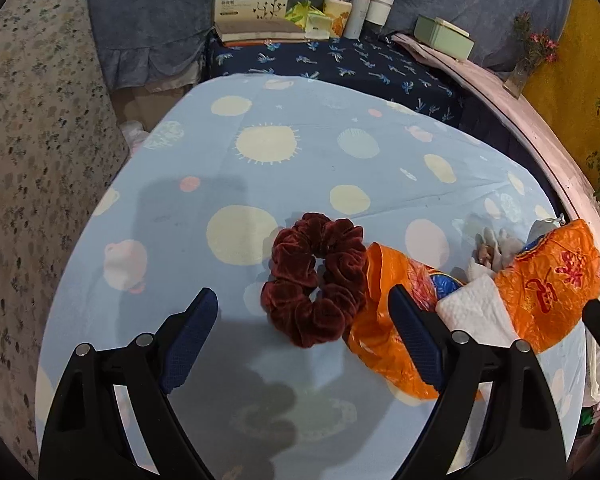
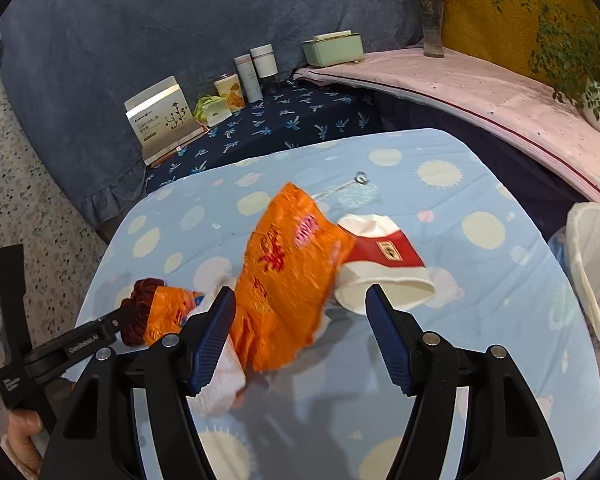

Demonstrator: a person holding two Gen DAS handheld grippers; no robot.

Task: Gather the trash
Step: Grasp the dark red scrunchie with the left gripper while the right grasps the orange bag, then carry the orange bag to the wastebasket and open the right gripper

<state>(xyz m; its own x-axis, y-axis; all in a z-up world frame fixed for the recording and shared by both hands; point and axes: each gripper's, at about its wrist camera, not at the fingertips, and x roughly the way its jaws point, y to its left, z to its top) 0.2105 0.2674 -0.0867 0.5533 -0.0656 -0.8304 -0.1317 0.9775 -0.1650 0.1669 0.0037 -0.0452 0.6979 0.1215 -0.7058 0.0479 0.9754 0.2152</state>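
Note:
An orange plastic wrapper (image 2: 288,276) lies crumpled on the light blue dotted tablecloth (image 2: 480,320), over a white paper towel (image 2: 224,388). It also shows in the left wrist view (image 1: 548,280), with the towel (image 1: 476,308). A red and white paper cup (image 2: 384,260) lies on its side just right of the wrapper. A dark red velvet scrunchie (image 1: 314,280) lies left of the wrapper. My left gripper (image 1: 304,308) is open, low over the cloth, fingers either side of the scrunchie. My right gripper (image 2: 300,308) is open, just before the wrapper and cup.
A white-lined bin (image 2: 596,276) stands off the table's right edge. A thin wire brush (image 2: 340,190) lies behind the wrapper. A boxed item (image 1: 252,4), jars (image 1: 368,12) and a green box (image 1: 444,36) stand on the dark blue surface behind. A vase (image 2: 432,28) sits on the pink ledge.

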